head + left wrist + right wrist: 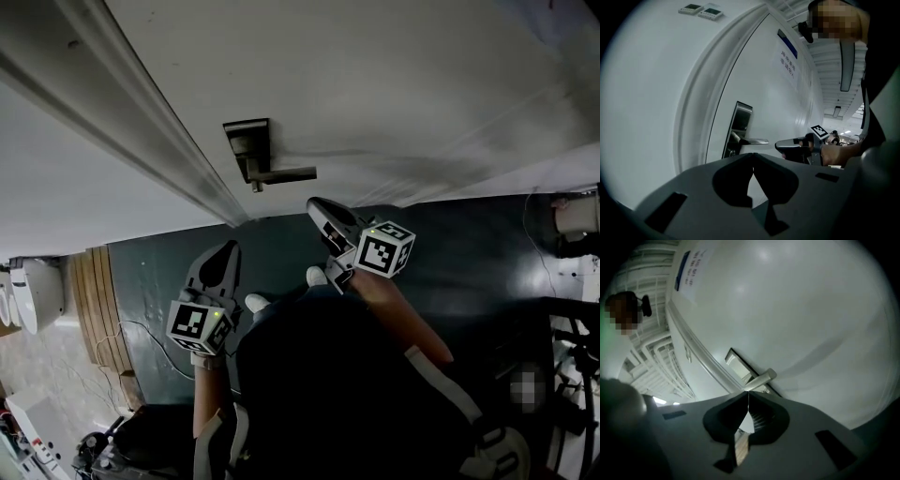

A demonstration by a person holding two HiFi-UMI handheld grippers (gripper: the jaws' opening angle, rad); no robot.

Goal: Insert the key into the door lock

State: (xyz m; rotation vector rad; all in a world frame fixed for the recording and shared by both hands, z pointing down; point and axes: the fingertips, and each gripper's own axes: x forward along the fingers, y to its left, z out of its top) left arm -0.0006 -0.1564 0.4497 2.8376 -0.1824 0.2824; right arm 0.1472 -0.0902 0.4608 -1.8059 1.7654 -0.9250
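Observation:
A dark lock plate (246, 136) with a lever handle (286, 173) sits on the white door (394, 84); a small keyhole cylinder (256, 186) shows under the lever. My right gripper (317, 204) hovers just below and right of the lever, apart from it, jaws shut. In the right gripper view its tips (748, 393) pinch a thin pale strip (740, 446), seemingly the key, aimed at the handle (761, 379). My left gripper (228, 246) hangs lower left, shut and empty (752, 154); its view shows the plate (739, 122) and the right gripper (787, 144).
The white door frame (141, 141) runs diagonally left of the lock. The floor (469, 244) below is dark, with wooden slats (94, 291) and cables at the left. A notice (787, 61) hangs high on the door, and wall panels (701, 9) sit beside it.

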